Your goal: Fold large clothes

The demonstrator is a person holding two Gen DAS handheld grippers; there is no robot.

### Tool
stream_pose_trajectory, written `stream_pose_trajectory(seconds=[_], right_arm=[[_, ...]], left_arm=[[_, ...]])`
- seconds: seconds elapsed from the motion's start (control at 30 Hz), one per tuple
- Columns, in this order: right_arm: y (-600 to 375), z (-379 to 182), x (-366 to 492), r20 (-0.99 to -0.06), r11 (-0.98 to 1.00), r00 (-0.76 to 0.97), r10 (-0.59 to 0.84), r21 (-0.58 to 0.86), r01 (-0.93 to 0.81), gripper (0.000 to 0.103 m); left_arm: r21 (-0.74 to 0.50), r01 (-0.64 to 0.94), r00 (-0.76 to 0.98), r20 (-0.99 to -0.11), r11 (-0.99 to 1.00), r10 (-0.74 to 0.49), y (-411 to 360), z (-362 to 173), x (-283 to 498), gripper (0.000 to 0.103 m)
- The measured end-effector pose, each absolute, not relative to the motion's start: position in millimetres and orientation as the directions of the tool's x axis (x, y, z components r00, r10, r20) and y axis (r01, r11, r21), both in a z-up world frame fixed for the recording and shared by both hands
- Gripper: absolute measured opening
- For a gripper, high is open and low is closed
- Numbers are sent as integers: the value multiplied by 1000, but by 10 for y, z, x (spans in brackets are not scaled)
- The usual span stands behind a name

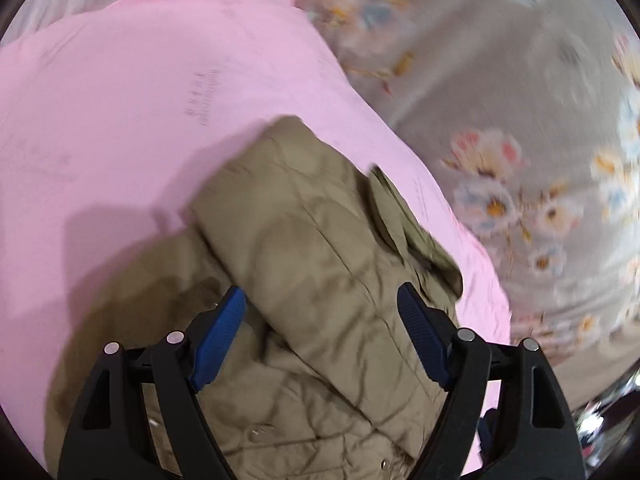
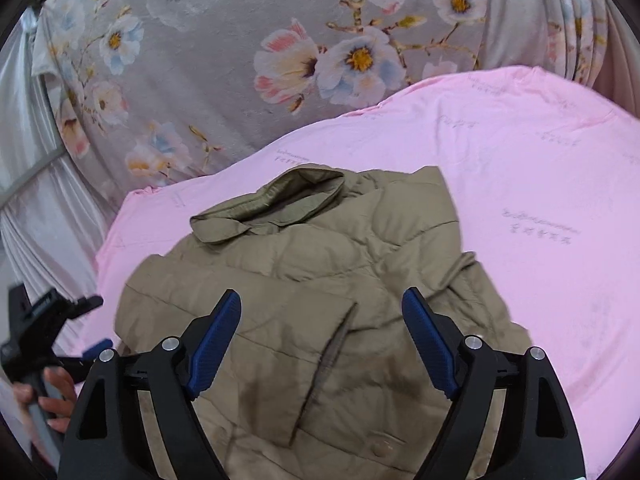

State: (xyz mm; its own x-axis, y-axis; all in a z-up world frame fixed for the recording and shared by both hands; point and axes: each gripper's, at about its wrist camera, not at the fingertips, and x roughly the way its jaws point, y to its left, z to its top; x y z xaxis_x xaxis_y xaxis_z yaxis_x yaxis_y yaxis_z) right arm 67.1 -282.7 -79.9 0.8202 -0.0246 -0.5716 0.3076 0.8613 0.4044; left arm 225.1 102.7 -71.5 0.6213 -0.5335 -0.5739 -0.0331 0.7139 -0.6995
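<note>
- Across the bed, from 9 o'clock round to 3 o'clock in the right wrist view: grey floral bedspread (image 2: 208,92) with a pink sheet (image 2: 540,184) on top. The sheet is loose, so dragging anything over it could bunch it up and skew the work surface.
- Olive quilted jacket (image 2: 320,280) sits centre on the pink sheet, sleeves already laid across the body, collar (image 2: 280,200) at 12 o'clock. It looks puffy and springy; my read is the folded sleeve could pop open once nothing pins it.
- Right gripper (image 2: 322,340): jaws wide apart, nothing between the pads, hanging just over the jacket body. A thin pinch risks taking only the top layer and peeling the fold apart.
- Left gripper (image 1: 320,332): jaws also spread wide, empty, over the folded sleeve (image 1: 304,208). That view is motion-blurred, so a grab now may land off-target.
- Person's hand (image 2: 52,396) on the left gripper's handle at 8 o'clock, near the sheet edge; could snag it.
- Snap button (image 2: 380,446) at 6 o'clock; could catch a pad.
</note>
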Motion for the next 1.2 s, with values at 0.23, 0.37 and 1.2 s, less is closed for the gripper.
stream_pose_trajectory(seconds=[0.23, 0.37, 1.2], right_arm=[[-2732, -1153, 803, -662, 776, 741, 114, 525, 350, 82], [-2532, -1180, 843, -677, 810, 725, 127, 492, 318, 78], [-2805, -1363, 1293, -711, 930, 691, -127, 157, 332, 7]], left_arm=[[-745, -114, 593, -582, 658, -557, 1355, -985, 2453, 75], [-774, -144, 577, -572, 616, -584, 1276, -1091, 2656, 69], [-415, 62, 678, -650, 908, -343, 445, -1218, 2528, 6]])
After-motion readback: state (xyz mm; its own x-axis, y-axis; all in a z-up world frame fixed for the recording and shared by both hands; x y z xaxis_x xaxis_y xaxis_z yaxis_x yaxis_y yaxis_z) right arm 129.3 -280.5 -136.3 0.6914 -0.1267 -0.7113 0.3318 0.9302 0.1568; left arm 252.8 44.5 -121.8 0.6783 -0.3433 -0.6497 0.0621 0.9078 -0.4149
